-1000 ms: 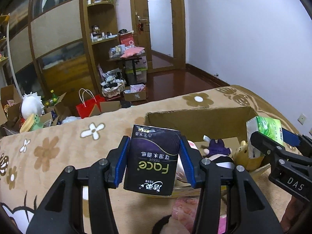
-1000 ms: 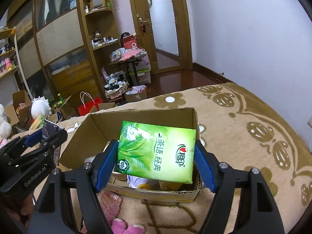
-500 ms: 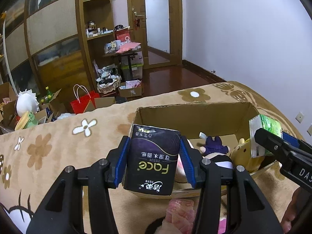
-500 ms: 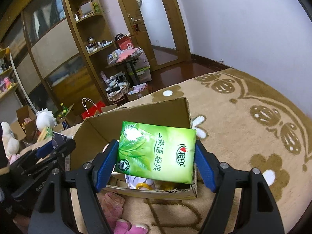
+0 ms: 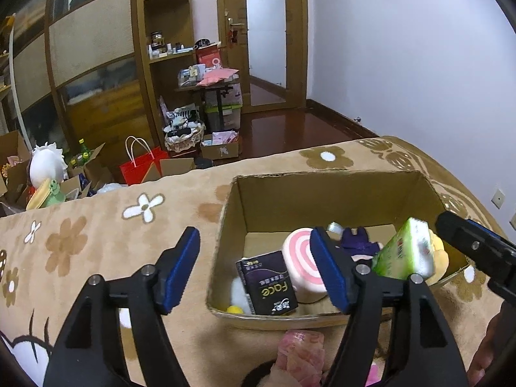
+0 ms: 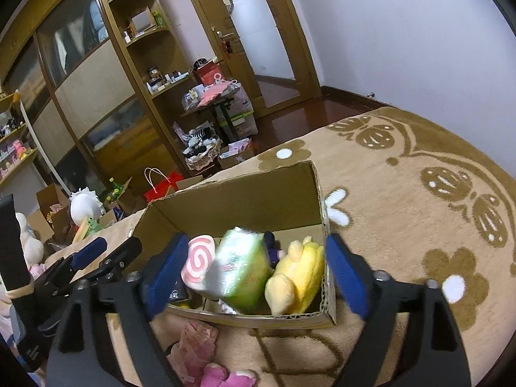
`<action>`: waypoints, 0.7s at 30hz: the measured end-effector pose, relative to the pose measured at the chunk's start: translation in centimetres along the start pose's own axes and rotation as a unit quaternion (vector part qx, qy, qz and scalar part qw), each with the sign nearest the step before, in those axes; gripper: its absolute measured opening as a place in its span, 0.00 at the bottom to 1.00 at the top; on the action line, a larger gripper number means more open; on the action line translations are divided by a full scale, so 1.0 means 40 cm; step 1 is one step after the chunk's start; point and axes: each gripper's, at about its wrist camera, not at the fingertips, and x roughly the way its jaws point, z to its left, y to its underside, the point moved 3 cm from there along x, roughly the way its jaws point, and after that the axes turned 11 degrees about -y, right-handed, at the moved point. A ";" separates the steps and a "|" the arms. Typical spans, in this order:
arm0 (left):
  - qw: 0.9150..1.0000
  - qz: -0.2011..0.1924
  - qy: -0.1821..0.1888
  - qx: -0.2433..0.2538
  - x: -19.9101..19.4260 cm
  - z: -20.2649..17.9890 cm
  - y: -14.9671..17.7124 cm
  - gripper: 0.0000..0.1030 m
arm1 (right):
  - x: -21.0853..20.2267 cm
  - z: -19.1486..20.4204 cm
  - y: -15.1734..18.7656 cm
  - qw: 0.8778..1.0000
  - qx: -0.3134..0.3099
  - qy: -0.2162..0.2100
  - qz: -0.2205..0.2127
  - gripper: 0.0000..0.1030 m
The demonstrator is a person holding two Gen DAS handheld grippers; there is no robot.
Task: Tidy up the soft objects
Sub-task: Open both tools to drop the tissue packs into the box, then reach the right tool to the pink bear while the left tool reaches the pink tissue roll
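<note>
An open cardboard box (image 5: pixel 267 200) (image 6: pixel 245 200) sits on the tan flowered blanket. My left gripper (image 5: pixel 254 271) is open and empty above the box's near left corner; the black Face tissue pack (image 5: pixel 269 282) lies in the box below it. My right gripper (image 6: pixel 254 274) is open; the green tissue pack (image 6: pixel 242 271) (image 5: pixel 403 254) is blurred, tilted, dropping onto the toys in the box. Inside are a pink swirl plush (image 5: pixel 301 258) (image 6: pixel 198 261), a purple plush (image 5: pixel 356 242) and a yellow plush (image 6: pixel 296 277).
Pink soft items (image 6: pixel 196 348) (image 5: pixel 300 351) lie on the blanket in front of the box. The blanket (image 6: pixel 419 200) stretches right and left. Beyond its far edge are a red bag (image 5: pixel 142 167), boxes, shelves and a door.
Both grippers opened and let go of their tissue packs. The black pack fell into the box; the green pack is falling into it. Both grippers moved closer over the box.
</note>
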 end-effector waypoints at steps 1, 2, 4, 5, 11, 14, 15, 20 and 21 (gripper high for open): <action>1.000 0.001 -0.003 -0.002 -0.002 0.006 -0.001 0.77 | -0.001 0.001 -0.002 1.000 0.000 -0.002 0.002 0.91; 1.000 0.001 -0.007 -0.003 -0.006 0.012 -0.002 0.79 | -0.003 0.004 -0.003 1.000 -0.001 -0.005 0.005 0.91; 1.000 0.003 -0.013 0.001 -0.015 0.024 -0.005 0.80 | -0.010 0.012 -0.003 1.000 -0.011 0.000 0.012 0.96; 1.000 0.005 -0.015 0.002 -0.018 0.029 -0.007 0.81 | -0.015 0.016 -0.004 1.000 -0.015 0.005 0.012 0.96; 0.999 0.027 -0.027 -0.019 -0.060 0.081 -0.027 0.90 | -0.052 0.052 -0.003 1.000 -0.021 0.008 0.022 0.96; 0.999 0.037 -0.028 -0.018 -0.085 0.103 -0.032 0.90 | -0.071 0.072 0.008 0.999 -0.027 0.009 0.030 0.96; 0.999 0.040 -0.029 -0.016 -0.091 0.107 -0.031 0.90 | -0.078 0.081 0.014 0.999 -0.030 0.011 0.035 0.96; 0.997 0.080 -0.024 -0.008 -0.106 0.126 -0.012 0.90 | -0.101 0.114 0.040 0.998 -0.043 0.021 0.051 0.96; 0.996 0.090 -0.021 -0.008 -0.107 0.128 -0.005 0.90 | -0.104 0.119 0.046 0.997 -0.046 0.024 0.055 0.96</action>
